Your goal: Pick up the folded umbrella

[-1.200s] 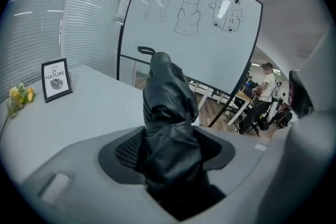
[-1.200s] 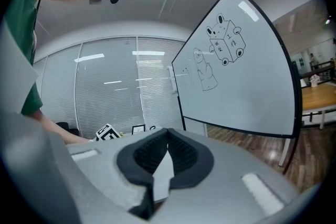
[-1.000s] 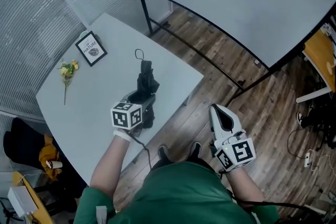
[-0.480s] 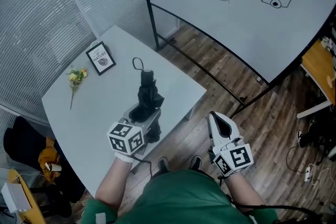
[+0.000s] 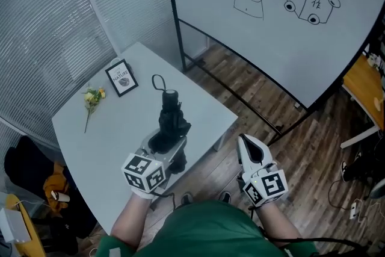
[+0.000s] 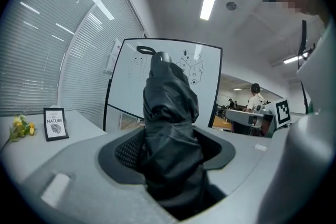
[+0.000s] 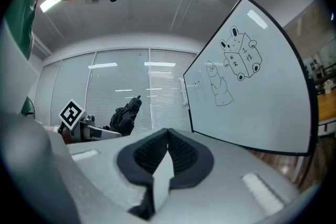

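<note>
The folded black umbrella (image 5: 170,120) is clamped in my left gripper (image 5: 166,146), which is shut on its lower end. It points up and away over the white table (image 5: 102,132), its strap loop at the far tip. In the left gripper view the umbrella (image 6: 170,128) fills the gap between the dark pads (image 6: 126,152) of the left gripper (image 6: 169,152). My right gripper (image 5: 249,142) hangs over the wooden floor to the right of the table, shut with nothing in it. In the right gripper view the right gripper (image 7: 168,138) has its tips touching, and the umbrella (image 7: 126,115) shows far left.
A small framed picture (image 5: 121,77) and a yellow flower stem (image 5: 92,100) lie at the table's far left. A large whiteboard (image 5: 271,21) with drawings stands behind on a black frame. A wooden desk (image 5: 367,78) is at the right edge.
My left gripper has risen with the umbrella, which now tilts more upright above the table. The right gripper has come up slightly and stays shut.
</note>
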`<state>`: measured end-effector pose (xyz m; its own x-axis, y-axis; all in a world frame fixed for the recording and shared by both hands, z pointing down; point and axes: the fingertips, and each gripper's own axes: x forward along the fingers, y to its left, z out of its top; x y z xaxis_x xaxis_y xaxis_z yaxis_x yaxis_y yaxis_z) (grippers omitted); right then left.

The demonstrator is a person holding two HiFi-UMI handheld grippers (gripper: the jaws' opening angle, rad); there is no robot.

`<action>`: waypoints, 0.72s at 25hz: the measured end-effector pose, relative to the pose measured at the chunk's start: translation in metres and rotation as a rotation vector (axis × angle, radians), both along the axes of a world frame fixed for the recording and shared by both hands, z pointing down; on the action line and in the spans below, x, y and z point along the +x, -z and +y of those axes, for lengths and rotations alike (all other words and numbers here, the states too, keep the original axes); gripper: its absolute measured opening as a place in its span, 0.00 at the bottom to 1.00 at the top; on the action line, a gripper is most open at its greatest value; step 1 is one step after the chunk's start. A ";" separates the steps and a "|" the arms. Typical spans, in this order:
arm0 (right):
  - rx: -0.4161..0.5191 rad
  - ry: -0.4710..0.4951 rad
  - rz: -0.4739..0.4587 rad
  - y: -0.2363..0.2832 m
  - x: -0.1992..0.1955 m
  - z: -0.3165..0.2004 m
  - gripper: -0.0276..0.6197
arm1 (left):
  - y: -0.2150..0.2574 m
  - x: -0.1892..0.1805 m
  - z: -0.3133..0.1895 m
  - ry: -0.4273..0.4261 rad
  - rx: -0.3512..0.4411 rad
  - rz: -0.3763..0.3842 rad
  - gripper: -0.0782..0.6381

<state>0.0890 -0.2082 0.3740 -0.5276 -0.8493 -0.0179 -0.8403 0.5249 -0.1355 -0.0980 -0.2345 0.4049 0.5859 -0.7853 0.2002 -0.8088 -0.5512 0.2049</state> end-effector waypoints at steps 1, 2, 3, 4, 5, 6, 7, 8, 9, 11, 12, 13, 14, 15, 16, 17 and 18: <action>0.005 -0.001 0.000 0.002 0.000 0.000 0.05 | 0.003 0.000 0.002 -0.002 0.006 0.004 0.50; 0.011 -0.003 -0.001 0.004 0.001 0.000 0.05 | 0.006 0.000 0.004 -0.003 0.015 0.007 0.51; 0.019 -0.005 -0.001 0.007 0.002 0.000 0.05 | 0.010 0.001 0.005 -0.005 0.026 0.011 0.50; 0.027 -0.007 -0.002 0.010 0.003 -0.001 0.05 | 0.014 0.001 0.005 -0.006 0.039 0.014 0.50; 0.035 -0.009 -0.002 0.013 0.004 -0.002 0.05 | 0.019 0.002 0.005 -0.007 0.054 0.019 0.50; 0.043 -0.012 -0.002 0.016 0.006 -0.003 0.05 | 0.024 0.003 0.004 -0.008 0.070 0.023 0.51; 0.049 -0.015 -0.002 0.018 0.007 -0.005 0.05 | 0.029 0.004 0.003 -0.009 0.085 0.028 0.50; 0.055 -0.018 -0.003 0.021 0.009 -0.006 0.05 | 0.035 0.005 0.002 -0.010 0.101 0.032 0.50; 0.061 -0.022 -0.003 0.024 0.011 -0.008 0.05 | 0.041 0.006 0.000 -0.012 0.117 0.036 0.50; 0.076 -0.029 -0.002 0.031 0.014 -0.012 0.05 | 0.054 0.008 -0.002 -0.014 0.153 0.042 0.50; 0.085 -0.033 -0.001 0.034 0.016 -0.015 0.05 | 0.060 0.008 -0.003 -0.015 0.172 0.042 0.50; 0.093 -0.036 -0.001 0.038 0.017 -0.017 0.05 | 0.066 0.009 -0.003 -0.016 0.192 0.040 0.50; 0.101 -0.039 -0.002 0.042 0.018 -0.019 0.05 | 0.072 0.009 -0.004 -0.016 0.211 0.035 0.50; 0.108 -0.043 -0.002 0.045 0.019 -0.021 0.05 | 0.077 0.009 -0.005 -0.015 0.229 0.029 0.50; 0.114 -0.046 -0.004 0.048 0.020 -0.024 0.05 | 0.082 0.010 -0.006 -0.012 0.247 0.023 0.50; 0.120 -0.048 -0.005 0.051 0.021 -0.026 0.05 | 0.087 0.010 -0.007 -0.006 0.265 0.017 0.50; 0.125 -0.050 -0.006 0.053 0.021 -0.028 0.05 | 0.092 0.009 -0.008 0.002 0.284 0.010 0.50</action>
<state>0.1104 -0.2360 0.3210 -0.4843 -0.8655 -0.1279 -0.8652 0.4955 -0.0769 -0.0885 -0.2429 0.3128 0.5853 -0.8101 -0.0337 -0.8085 -0.5863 0.0508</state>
